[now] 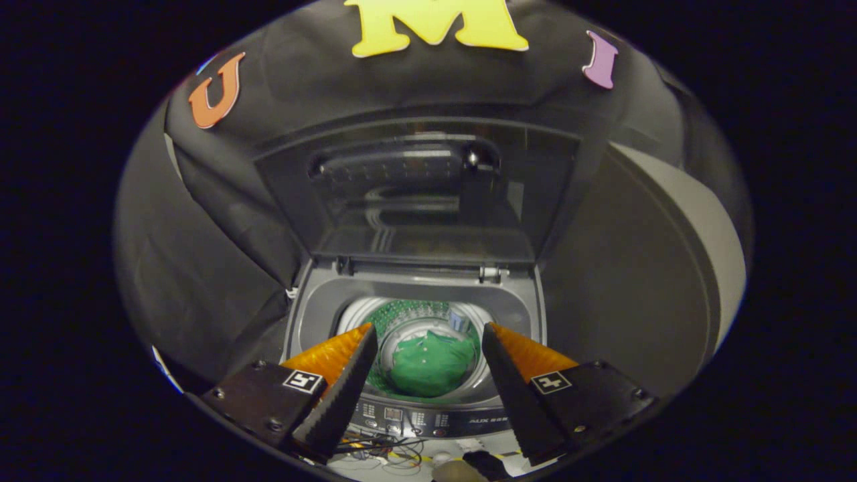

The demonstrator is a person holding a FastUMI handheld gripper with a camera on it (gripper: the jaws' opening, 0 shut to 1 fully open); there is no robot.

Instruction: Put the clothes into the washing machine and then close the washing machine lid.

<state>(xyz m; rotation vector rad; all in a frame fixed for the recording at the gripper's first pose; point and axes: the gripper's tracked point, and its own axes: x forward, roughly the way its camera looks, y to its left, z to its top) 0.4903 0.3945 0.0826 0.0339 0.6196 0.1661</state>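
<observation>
Green garment (432, 365), soft fabric with a collar-like fold toward its top, bunched into a rounded heap. It lies inside the drum (402, 314) of the grey top-loading washing machine (315, 314), low in the centre of the frame. The drum wall around it is pale metal, with a green perforated band showing behind the cloth.

Two-finger gripper (428, 345) hangs above the machine's opening with its fingers (348, 381) spread wide and nothing between them; the garment shows through the gap, beyond and below the tips, not touched.

Dark tinted lid (418, 194) of the washing machine stands raised, hinged at the back of the opening, filling the middle of the frame. Reflections show in its glass.

Control panel (428, 420), a dark strip with small buttons, runs along the machine's near edge at the lower centre. Loose thin wires (381, 447) lie just below it.

Black cloth wall (201, 254) drapes behind and to the left of the machine. A pale grey curved surface (703, 221) shows at the right of the frame.
</observation>
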